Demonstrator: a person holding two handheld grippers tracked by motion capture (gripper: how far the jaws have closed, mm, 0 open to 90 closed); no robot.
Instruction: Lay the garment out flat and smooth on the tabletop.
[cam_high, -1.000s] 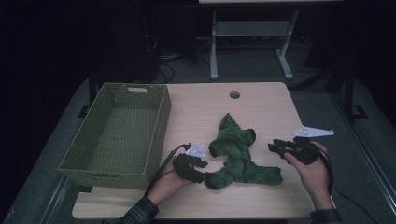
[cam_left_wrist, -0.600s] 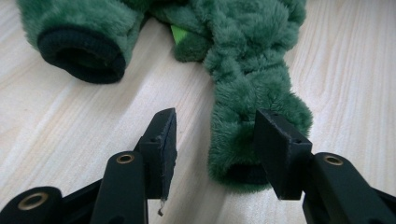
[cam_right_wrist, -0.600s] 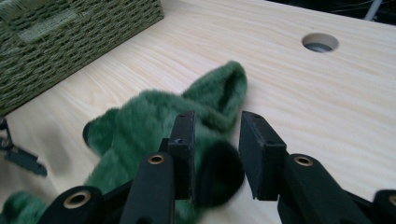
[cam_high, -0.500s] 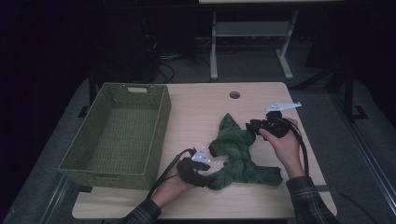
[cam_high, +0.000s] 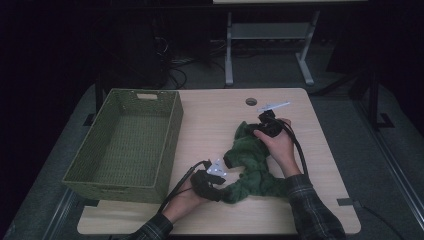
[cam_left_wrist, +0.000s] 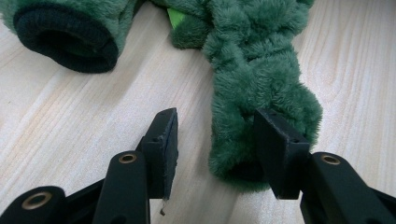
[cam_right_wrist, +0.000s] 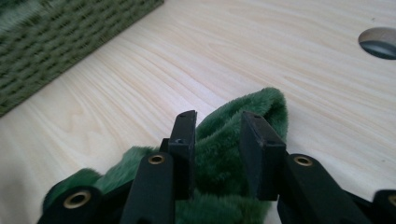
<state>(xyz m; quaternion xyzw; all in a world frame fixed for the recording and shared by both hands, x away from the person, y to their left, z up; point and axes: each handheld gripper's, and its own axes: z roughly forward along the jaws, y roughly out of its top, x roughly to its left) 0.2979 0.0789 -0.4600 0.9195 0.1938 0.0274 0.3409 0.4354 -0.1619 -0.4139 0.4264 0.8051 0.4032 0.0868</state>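
— Fleece garment (cam_high: 252, 162), green, lies crumpled on the table (cam_high: 210, 120), right of the basket (cam_high: 125, 137).
— And the grippers?
— Left gripper (cam_left_wrist: 215, 140) gapes around one fuzzy end; right gripper (cam_right_wrist: 217, 140) straddles a raised fold, jaws parted.

Dim lab or workshop, wooden table (cam_high: 215, 120) with cable hole (cam_high: 251, 101), metal stand (cam_high: 267, 37), floor cables (cam_high: 175, 67)
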